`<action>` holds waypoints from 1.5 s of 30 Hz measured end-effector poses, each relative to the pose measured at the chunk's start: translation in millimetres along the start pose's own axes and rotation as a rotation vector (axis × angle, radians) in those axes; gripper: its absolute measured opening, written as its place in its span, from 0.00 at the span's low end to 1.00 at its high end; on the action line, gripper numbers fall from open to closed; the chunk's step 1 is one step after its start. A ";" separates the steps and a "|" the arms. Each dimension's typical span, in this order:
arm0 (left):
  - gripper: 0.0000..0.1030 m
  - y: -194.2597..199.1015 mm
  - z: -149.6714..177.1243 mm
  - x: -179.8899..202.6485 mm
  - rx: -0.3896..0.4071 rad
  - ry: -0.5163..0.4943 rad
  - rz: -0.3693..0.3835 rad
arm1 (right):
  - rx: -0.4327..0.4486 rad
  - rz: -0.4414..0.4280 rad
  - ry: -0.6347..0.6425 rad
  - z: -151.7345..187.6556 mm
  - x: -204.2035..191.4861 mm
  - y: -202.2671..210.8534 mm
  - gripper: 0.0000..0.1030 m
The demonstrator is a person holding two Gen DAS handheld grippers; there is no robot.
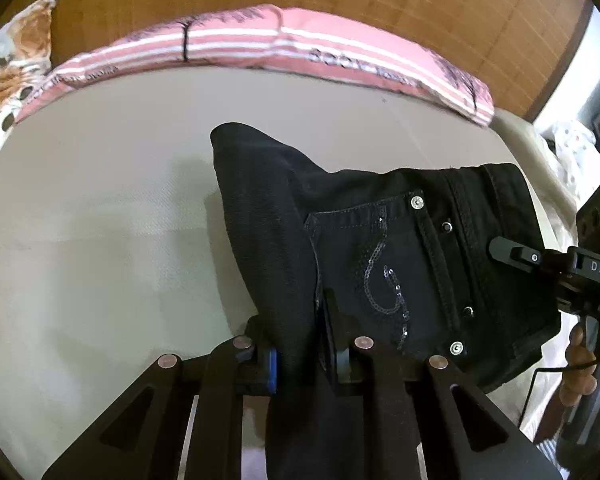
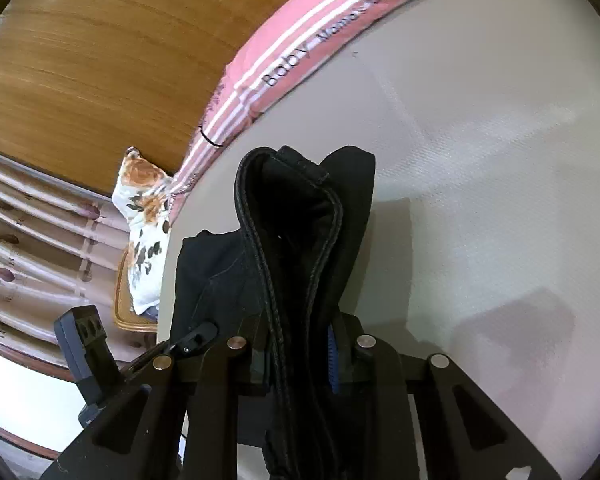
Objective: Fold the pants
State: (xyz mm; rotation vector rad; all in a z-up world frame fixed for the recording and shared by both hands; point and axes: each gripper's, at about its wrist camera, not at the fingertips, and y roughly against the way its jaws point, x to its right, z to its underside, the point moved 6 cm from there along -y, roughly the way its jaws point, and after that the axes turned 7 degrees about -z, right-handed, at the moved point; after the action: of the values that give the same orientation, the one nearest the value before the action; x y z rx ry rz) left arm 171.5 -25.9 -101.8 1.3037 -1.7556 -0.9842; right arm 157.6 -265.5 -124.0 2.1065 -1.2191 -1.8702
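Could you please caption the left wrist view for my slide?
Left gripper clamps black pants above a beige mattress; right gripper holds the waistband.

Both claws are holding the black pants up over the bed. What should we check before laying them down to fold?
1. Left gripper pinching the black pants: ok.
2. Right gripper pinching the waistband: ok.
3. White bed sheet bare beside the pants: ok.
4. Pink pillow out of the way at the headboard: ok.
5. Pant legs lined up: cannot tell, they hang out of sight.
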 end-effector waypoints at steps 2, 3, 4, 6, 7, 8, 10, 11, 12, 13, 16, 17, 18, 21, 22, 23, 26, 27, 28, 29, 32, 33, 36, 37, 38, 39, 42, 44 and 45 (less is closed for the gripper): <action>0.17 -2.4 -11.0 -8.3 0.012 0.005 -0.018 | -0.005 -0.010 -0.002 -6.4 -3.4 -9.4 0.19; 0.17 -3.8 -15.4 -12.7 0.014 0.008 -0.025 | -0.009 -0.016 -0.007 -10.5 -5.1 -15.6 0.19; 0.17 -5.5 -19.5 -17.2 0.015 0.012 -0.030 | -0.014 -0.019 -0.006 -14.1 -6.6 -21.0 0.19; 0.17 -9.7 -29.3 -26.3 0.018 0.021 -0.039 | -0.020 -0.021 -0.004 -22.2 -9.7 -32.6 0.19; 0.17 -11.8 -34.3 -30.6 0.020 0.023 -0.048 | -0.024 -0.021 -0.002 -26.6 -11.2 -38.6 0.19; 0.17 -13.3 -37.7 -34.1 0.022 0.025 -0.055 | -0.026 -0.022 -0.004 -28.3 -12.4 -42.1 0.19; 0.17 -16.6 -45.5 -40.3 0.028 0.028 -0.067 | -0.032 -0.022 0.001 -35.9 -15.5 -52.2 0.19; 0.17 -18.5 -49.0 -43.3 0.029 0.033 -0.070 | -0.034 -0.021 0.004 -38.6 -17.3 -56.4 0.19; 0.17 -20.1 -51.6 -46.1 0.030 0.037 -0.073 | -0.036 -0.021 0.005 -41.2 -18.2 -59.5 0.19; 0.17 -22.2 -54.9 -49.1 0.033 0.039 -0.077 | -0.037 -0.021 0.005 -43.7 -18.8 -62.4 0.19; 0.17 -29.9 -61.3 -53.7 0.033 0.037 -0.089 | -0.036 -0.013 0.021 -50.7 -19.9 -69.9 0.19; 0.17 -33.3 -62.5 -54.8 0.030 0.036 -0.091 | -0.036 -0.004 0.031 -52.1 -19.3 -71.8 0.19; 0.17 -36.7 -62.8 -55.6 0.028 0.035 -0.092 | -0.035 0.010 0.040 -53.2 -17.6 -74.1 0.19; 0.22 -52.0 -57.0 -59.2 0.011 0.026 -0.122 | -0.029 0.046 0.034 -53.3 -6.5 -78.6 0.20; 0.24 -55.2 -54.3 -59.9 0.010 0.025 -0.131 | -0.031 0.054 0.040 -52.6 -3.3 -79.2 0.22; 0.30 -57.8 -51.1 -60.7 0.011 0.023 -0.146 | -0.032 0.064 0.048 -52.2 -1.7 -79.6 0.32; 0.43 -59.9 -44.6 -59.5 0.020 0.002 -0.204 | -0.030 0.162 0.086 -47.8 3.8 -79.0 0.42; 0.46 -59.5 -42.9 -58.5 0.023 -0.008 -0.220 | -0.030 0.169 0.104 -45.1 3.2 -77.5 0.43; 0.48 -58.4 -40.9 -57.5 0.026 -0.016 -0.234 | -0.029 0.173 0.112 -43.2 2.9 -75.8 0.46; 0.51 -56.8 -38.1 -56.5 0.028 -0.022 -0.247 | -0.026 0.188 0.118 -40.0 2.8 -72.0 0.48; 0.55 -51.0 -27.3 -53.9 0.034 -0.032 -0.269 | -0.013 0.210 0.148 -31.9 1.5 -63.7 0.51; 0.55 -48.5 -23.0 -53.1 0.037 -0.034 -0.275 | -0.009 0.226 0.165 -27.5 0.3 -59.5 0.52; 0.56 -39.6 -9.9 -51.9 0.048 -0.029 -0.295 | 0.001 0.257 0.206 -14.5 -2.7 -49.3 0.54; 0.56 -37.3 -5.7 -51.7 0.048 -0.027 -0.300 | 0.004 0.268 0.223 -10.3 -4.0 -46.1 0.55; 0.57 -35.2 -0.6 -51.8 0.045 -0.025 -0.306 | 0.006 0.277 0.241 -5.6 -5.0 -42.8 0.56; 0.57 -32.8 5.2 -51.9 0.044 -0.022 -0.310 | 0.015 0.289 0.254 -1.0 -5.5 -38.2 0.57; 0.57 -23.0 16.8 -52.1 0.059 -0.018 -0.328 | 0.047 0.309 0.269 6.9 -4.7 -25.6 0.61; 0.57 -16.0 22.1 -52.3 0.066 -0.014 -0.344 | 0.059 0.318 0.268 9.5 -3.9 -19.6 0.62; 0.57 -11.2 25.0 -52.3 0.071 -0.010 -0.350 | 0.062 0.319 0.264 12.0 -3.6 -15.6 0.62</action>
State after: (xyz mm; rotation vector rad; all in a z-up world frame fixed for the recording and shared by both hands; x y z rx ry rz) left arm 165.7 26.5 -128.5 1.6930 -1.6132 -1.1266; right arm 155.2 -247.6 -132.5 1.9650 -1.4571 -1.3921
